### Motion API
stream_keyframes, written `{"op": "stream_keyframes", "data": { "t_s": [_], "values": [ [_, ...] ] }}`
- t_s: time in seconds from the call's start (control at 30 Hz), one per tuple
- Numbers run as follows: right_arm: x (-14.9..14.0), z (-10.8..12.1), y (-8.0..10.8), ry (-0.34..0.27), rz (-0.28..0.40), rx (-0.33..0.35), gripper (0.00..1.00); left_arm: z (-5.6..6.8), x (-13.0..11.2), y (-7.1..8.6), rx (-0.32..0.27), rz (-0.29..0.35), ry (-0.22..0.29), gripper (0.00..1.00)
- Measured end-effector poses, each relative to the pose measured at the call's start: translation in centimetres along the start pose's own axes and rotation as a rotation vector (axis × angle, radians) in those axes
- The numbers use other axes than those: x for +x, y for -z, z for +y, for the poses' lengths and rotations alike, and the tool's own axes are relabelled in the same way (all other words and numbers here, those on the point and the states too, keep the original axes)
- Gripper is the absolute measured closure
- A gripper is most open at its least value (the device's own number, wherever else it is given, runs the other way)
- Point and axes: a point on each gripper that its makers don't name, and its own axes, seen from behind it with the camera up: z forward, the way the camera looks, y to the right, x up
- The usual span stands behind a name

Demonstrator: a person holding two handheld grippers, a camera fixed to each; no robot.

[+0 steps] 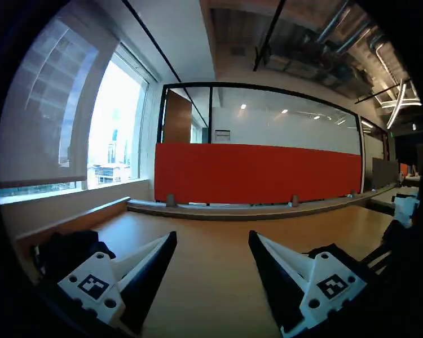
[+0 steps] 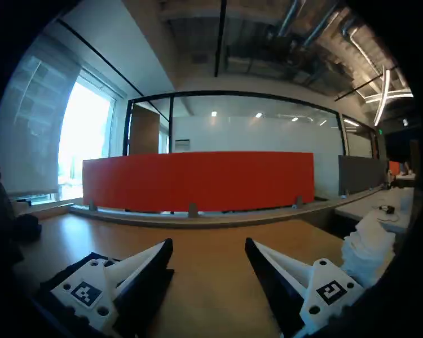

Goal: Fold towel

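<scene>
Left gripper (image 1: 211, 234): fingers spread apart, nothing held, wooden table (image 1: 211, 281) seen between them. Right gripper (image 2: 208, 241): likewise spread, nothing held. White towel stack (image 2: 370, 248) is noted off the table's right side, well apart from the right gripper. Cloth is judged light, limp, easily bunched; a top-layer corner is best pinched.

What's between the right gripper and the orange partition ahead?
In the right gripper view: bare wooden desk from the right gripper to the grey rail under the partition. The white towel stack sits off to the side.
</scene>
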Motion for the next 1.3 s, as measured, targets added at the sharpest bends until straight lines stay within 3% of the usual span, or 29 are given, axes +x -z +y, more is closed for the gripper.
{"op": "stream_keyframes", "data": {
  "t_s": [0.27,0.47,0.8,0.97,1.07,1.3],
  "values": [
    [5.4,-0.2,0.8,0.036,-0.003,-0.001,0.0,0.7,4.7,0.8,-0.019,-0.028,-0.032,0.06],
    [9.4,-0.8,1.3,0.057,-0.009,-0.001,0.0,0.3,8.0,1.3,-0.018,-0.039,-0.041,0.06],
    [13.1,-1.7,1.8,0.071,-0.014,0.004,0.0,-0.1,11.5,1.6,-0.015,-0.044,-0.044,0.06],
    [14.0,-2.0,1.7,0.089,-0.031,0.023,0.0,0.8,12.0,1.8,-0.066,-0.082,-0.076,0.06],
    [14.2,-2.6,1.8,0.109,-0.05,0.059,0.0,2.2,11.8,2.2,-0.13,-0.121,-0.094,0.06],
    [13.0,-5.7,2.5,0.174,-0.148,0.222,0.0,5.4,11.8,3.3,-0.289,-0.2,-0.113,0.06]
  ]
}}
